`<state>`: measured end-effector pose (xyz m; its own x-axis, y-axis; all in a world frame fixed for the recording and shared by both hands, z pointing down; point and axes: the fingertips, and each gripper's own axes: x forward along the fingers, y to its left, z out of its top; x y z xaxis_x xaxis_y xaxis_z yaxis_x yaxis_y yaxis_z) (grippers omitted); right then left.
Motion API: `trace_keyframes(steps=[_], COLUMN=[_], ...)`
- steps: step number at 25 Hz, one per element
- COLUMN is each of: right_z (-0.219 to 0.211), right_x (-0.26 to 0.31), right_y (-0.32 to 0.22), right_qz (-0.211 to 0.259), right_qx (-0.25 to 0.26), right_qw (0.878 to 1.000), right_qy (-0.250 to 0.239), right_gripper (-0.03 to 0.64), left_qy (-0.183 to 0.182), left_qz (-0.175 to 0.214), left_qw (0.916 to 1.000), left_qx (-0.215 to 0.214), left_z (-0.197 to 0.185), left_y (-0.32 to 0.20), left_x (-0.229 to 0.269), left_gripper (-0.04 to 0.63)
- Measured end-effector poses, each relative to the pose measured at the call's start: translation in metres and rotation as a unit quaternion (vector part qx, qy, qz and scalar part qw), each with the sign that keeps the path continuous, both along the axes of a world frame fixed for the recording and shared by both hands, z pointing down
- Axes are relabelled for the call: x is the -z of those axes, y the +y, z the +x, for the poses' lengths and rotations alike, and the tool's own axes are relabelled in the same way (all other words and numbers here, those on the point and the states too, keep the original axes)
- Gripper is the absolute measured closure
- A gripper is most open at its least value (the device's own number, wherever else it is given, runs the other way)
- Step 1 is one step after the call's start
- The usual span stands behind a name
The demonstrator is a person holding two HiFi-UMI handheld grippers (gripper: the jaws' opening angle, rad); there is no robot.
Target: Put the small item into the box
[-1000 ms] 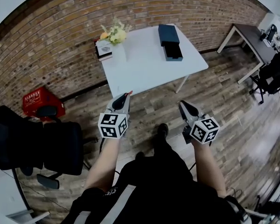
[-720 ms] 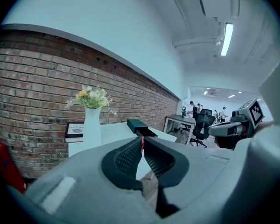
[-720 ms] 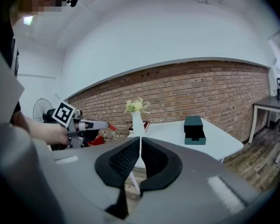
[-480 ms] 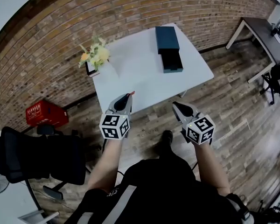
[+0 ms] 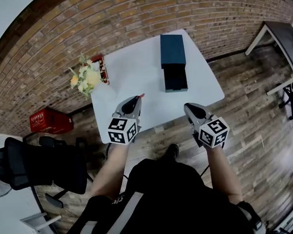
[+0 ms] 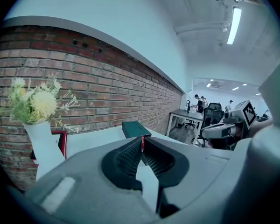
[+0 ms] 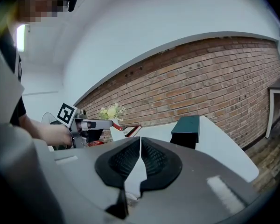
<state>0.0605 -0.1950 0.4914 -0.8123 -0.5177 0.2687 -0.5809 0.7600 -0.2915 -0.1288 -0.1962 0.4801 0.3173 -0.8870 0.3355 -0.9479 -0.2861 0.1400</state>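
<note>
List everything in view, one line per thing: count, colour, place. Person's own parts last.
table: one, white, against the brick wall, ahead of the person
box: one, dark teal, on the table's right half, a lower dark part at its near end
vase of flowers: one, white vase with yellow and white blooms, table's left corner
frame: one, red, beside the vase
crate: one, red, on the floor left of the table
office chair: one, black, lower left
second table: one, dark top, far right
small item: one, red, pinched at the left gripper's tips
left gripper: one, grey, over the table's near edge
right gripper: one, grey, jaws together, empty
</note>
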Motion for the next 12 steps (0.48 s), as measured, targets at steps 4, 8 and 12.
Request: trace_keyframes(steps=[4, 8, 12], right_z=[-0.002, -0.007, -0.014], right_x=[0.002, 0.003, 0.01], right_y=[-0.022, -0.036, -0.06], right_qz=[-0.002, -0.006, 0.0], right_qx=[0.011, 0.017, 0.007], right_qw=[1.0, 1.0, 1.0], right_qy=[-0.001, 0.002, 0.012], right_gripper=[0.609, 0.609, 0.609], left_qy=[0.005, 0.011, 0.02], left_qz=[-0.008, 0.002, 0.019], left_qw=[0.9999, 0.9999, 0.9996], left_qx=[0.006, 0.007, -0.007], left_z=[0.001, 0.0, -0.005], left_y=[-0.017, -0.035, -0.056], left_x=[0.0, 0.008, 0.015], left_gripper=[0.577, 0.577, 0.577])
